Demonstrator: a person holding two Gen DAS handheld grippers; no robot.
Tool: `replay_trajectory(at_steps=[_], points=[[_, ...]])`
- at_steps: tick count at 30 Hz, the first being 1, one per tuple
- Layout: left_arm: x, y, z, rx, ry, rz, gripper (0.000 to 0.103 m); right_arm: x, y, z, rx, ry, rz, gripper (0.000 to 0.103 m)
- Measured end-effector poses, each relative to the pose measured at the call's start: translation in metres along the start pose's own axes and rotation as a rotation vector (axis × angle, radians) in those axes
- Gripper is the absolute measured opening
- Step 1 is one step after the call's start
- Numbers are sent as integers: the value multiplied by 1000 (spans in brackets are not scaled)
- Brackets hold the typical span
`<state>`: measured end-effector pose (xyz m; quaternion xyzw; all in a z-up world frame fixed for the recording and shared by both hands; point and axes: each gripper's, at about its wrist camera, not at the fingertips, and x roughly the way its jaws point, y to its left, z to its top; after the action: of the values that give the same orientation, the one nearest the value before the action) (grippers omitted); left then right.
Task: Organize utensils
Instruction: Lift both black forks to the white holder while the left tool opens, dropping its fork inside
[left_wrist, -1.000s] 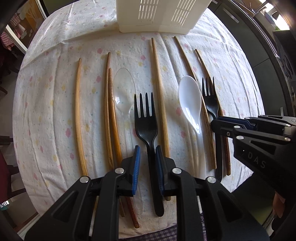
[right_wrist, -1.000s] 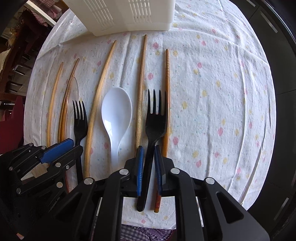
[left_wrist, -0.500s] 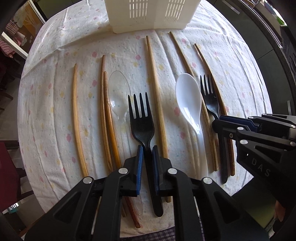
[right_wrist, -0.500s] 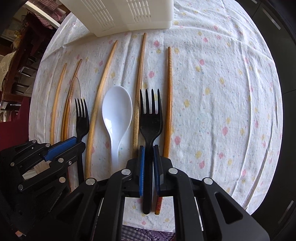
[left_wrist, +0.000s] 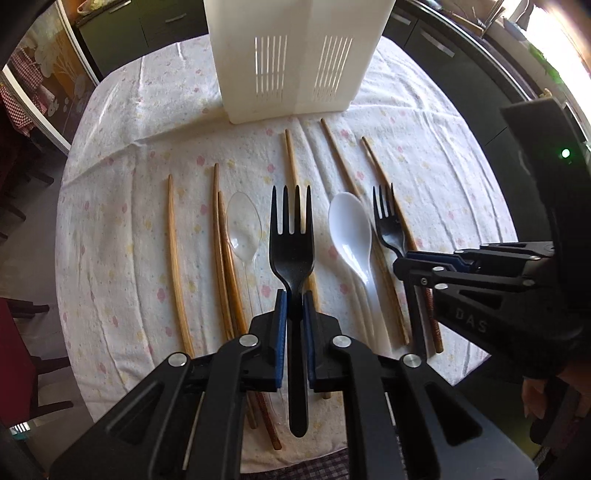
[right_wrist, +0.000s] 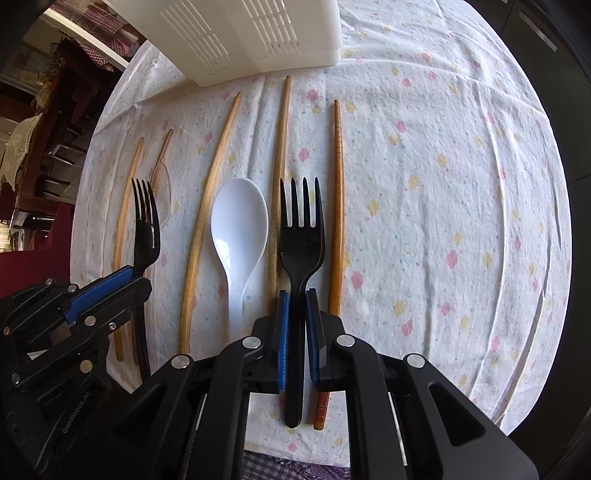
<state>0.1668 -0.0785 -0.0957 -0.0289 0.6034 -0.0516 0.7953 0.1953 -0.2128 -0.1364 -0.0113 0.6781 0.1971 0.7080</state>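
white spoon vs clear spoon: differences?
The white spoon is opaque; the clear spoon is see-through, the cloth's print showing through it. White spoon lies between the two black forks; clear spoon lies left of both, beside a pair of chopsticks. Shared: both lie flat on the cloth, bowls toward the basket, ungripped.

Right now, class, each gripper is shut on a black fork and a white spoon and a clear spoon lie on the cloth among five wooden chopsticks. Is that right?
Not quite: the chopsticks number six, not five, as the left wrist view shows. The rest holds: the left gripper and right gripper are each shut on a black fork, and the white spoon and clear spoon lie on the cloth.
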Motion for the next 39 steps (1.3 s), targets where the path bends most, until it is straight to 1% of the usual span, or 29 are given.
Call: replay_trajectory(at_steps=[4,8,12,14,16,18,21,24,26,30,33,36,39], points=[[-49,6,4,10,-176,-45,8,-28,0,-5,-13,-89,52,10],[-85,25,31,-15,-351,-94,8,-55,-3,-9,-19,-173,92,10],[-127,31,68,-15,-602,-72,9,-76,-8,-12,-18,-229,138,10],[-142,37,84,-32,-736,-81,9,-82,-8,-11,-19,-252,150,10],[-148,42,99,-46,-868,-81,9,-87,-7,-12,-15,-265,173,10],[-148,41,110,-48,-980,-70,9,-89,-2,-14,-17,-281,183,10],[-141,38,120,-55,-1093,-29,9,-93,-1,-17,-19,-293,206,10],[-128,29,126,-24,-1147,30,9,-98,1,-14,-20,-314,209,10],[-115,24,126,5,-1142,64,9,-102,-1,-14,-18,-332,212,10],[-86,21,121,37,-1094,98,9,-114,-5,-8,-10,-372,218,10],[-70,25,121,35,-1037,98,9,-129,-5,1,-11,-420,223,10],[-63,31,120,29,-1000,100,9,-149,1,13,-23,-491,210,10],[-60,36,118,24,-991,107,9,-173,8,28,-33,-576,198,10]])
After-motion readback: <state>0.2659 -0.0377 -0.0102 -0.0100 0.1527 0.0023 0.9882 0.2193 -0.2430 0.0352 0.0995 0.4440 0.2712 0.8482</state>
